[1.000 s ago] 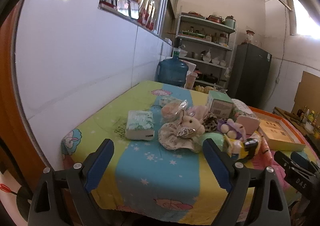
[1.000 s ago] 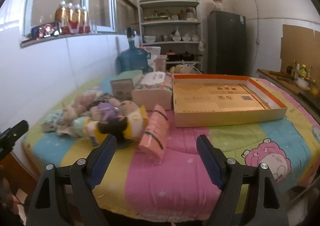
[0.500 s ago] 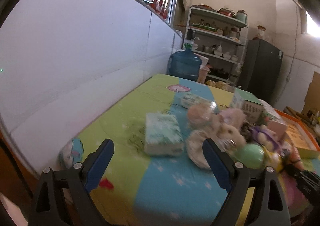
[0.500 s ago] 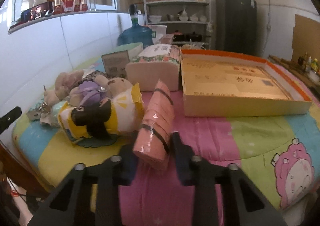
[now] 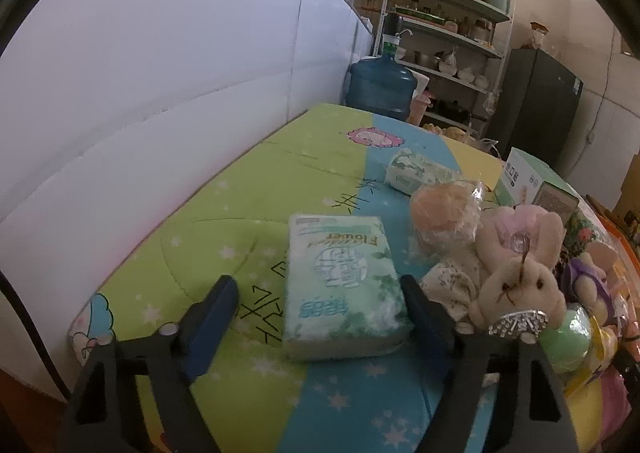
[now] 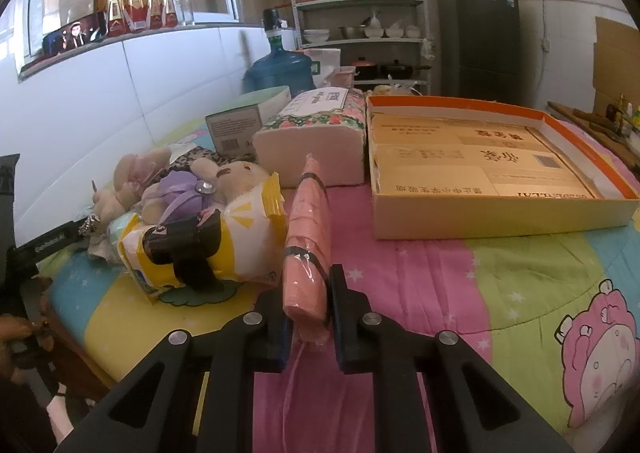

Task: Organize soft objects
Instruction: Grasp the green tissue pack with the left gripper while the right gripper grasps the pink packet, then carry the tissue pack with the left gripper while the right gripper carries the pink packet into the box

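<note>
1. The right gripper (image 6: 306,307) is clenched on the near end of a pink plastic-wrapped pack (image 6: 307,241). It's long and flat, crinkly film, with two black bands around it. It stands on edge on the pink stripe of the quilted cartoon cover (image 6: 500,281) near the worktop's front edge.
2. The left gripper (image 5: 320,303) is released, jaws spread wide on either side of a soft tissue pack (image 5: 340,285). That one has green-and-white printed film, squishy-looking and rectangular, and lies flat near the worktop's front left corner. The right finger is just beside the pack; I can't tell if it touches.
3. Just right of the tissue pack is a fuzzy beige plush rabbit (image 5: 516,277) with a sparkly rhinestone clip (image 5: 518,323) at its front, lying on a lacy floral cloth (image 5: 452,281).
4. Behind the cloth is a peach round thing in clear crinkly wrap (image 5: 444,217), and further back a second, smaller tissue pack (image 5: 420,173).
5. Only the right wrist view shows the big shallow cardboard tray with an orange rim (image 6: 500,213), lined with flat brown boxes, toward the worktop's right side. It also shows the fat floral tissue brick (image 6: 316,141) and a yellow-and-white plush doll with black hair (image 6: 208,249) beside the pink pack.
6. Only the left view shows the bare lime-green stretch of cover along the white tiled wall (image 5: 160,73).
</note>
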The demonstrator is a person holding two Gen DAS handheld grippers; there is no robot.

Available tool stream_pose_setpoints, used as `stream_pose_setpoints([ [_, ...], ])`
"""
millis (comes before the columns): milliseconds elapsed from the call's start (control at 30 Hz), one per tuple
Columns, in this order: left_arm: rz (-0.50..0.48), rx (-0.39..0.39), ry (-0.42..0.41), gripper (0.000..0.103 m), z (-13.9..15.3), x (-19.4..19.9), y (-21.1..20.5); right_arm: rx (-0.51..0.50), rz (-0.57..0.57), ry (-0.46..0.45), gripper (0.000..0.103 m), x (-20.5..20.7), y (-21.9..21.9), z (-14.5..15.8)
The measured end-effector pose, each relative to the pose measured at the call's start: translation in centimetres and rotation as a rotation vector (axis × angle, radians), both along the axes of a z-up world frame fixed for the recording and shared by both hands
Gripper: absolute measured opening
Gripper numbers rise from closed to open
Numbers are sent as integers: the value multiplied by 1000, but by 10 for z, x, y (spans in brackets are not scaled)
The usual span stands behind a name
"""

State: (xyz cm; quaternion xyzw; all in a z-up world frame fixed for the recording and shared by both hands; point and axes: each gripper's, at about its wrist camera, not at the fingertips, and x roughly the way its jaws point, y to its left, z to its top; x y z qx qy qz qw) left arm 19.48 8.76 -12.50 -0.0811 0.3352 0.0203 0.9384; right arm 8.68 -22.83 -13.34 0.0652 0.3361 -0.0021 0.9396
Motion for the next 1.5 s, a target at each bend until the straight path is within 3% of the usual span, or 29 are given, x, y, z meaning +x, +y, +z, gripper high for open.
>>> stream_pose_setpoints([
  [33, -2, -7, -4, 66, -1, -1, 1, -1, 0, -1, 16, 0, 0, 0],
  [67, -6, -12, -4, 54, 0, -1, 0, 2, -1, -5, 16, 0, 0, 1],
  [100, -10, -17, -7, 52, 0, -1, 0, 4, -1, -10, 16, -1, 1, 3],
  [333, -19, -28, -62, 50, 10, -20, 2, 10, -1, -40, 15, -8, -6, 14],
  [600, -53, -12, -146, 50, 55, -47, -18, 21, -10, -74, 15, -19, -18, 32],
  [1133, -322, -43, -200, 50, 101, -56, -145, 45, -50, -138, 14, -26, -61, 60],
  [1500, -469, -64, -176, 50, 102, -43, -240, 51, -129, -159, 14, -33, -119, 70],
])
